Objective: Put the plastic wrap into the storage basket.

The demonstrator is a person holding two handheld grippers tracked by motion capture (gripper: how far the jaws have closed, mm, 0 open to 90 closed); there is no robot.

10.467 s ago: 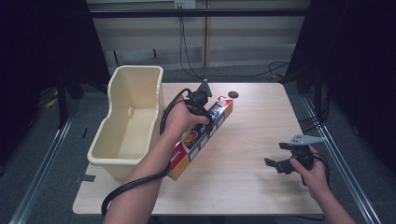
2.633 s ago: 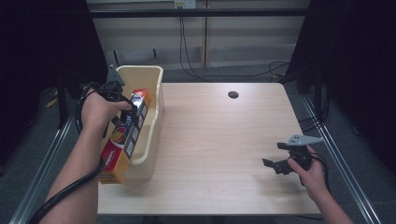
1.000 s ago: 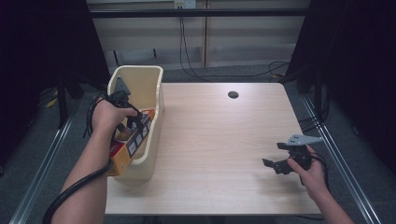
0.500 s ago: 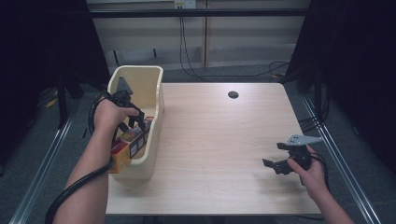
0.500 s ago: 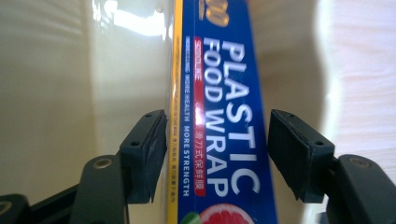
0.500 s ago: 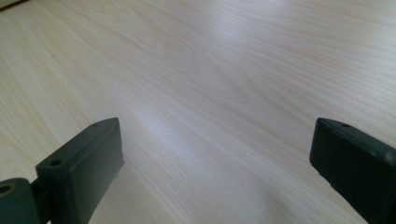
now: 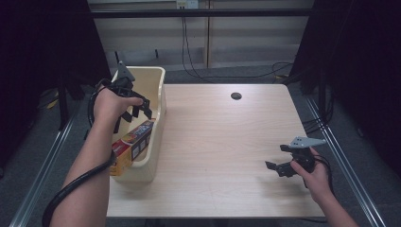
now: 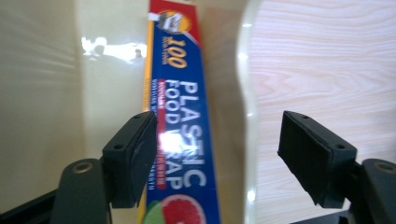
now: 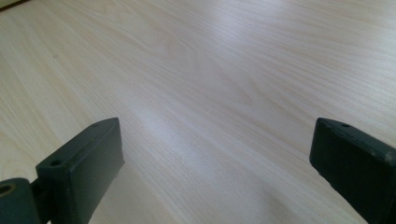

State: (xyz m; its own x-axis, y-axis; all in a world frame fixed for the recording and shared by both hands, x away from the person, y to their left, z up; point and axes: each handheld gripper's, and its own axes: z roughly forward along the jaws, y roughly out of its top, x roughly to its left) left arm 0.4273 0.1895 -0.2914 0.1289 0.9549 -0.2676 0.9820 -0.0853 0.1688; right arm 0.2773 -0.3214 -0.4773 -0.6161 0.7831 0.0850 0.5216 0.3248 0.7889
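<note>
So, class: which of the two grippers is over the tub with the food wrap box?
The left gripper: it hangs above the cream tub, fingers apart over the plastic wrap box. The right gripper hovers over bare table.

Even overhead light brightens the worktop [image 7: 222, 142] while the surroundings stay dark; glare streaks the tub wall [image 8: 107, 46] ahead of the left gripper [image 8: 217, 154], whose close jaws blur.

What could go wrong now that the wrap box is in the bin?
The plastic wrap box leans in the cream bin with its near end over the rim, so it might tip out. The left gripper, its jaws just opened, hangs close above the box and could snag it. The bin sits at the table edge; a nudge might shift it.
</note>
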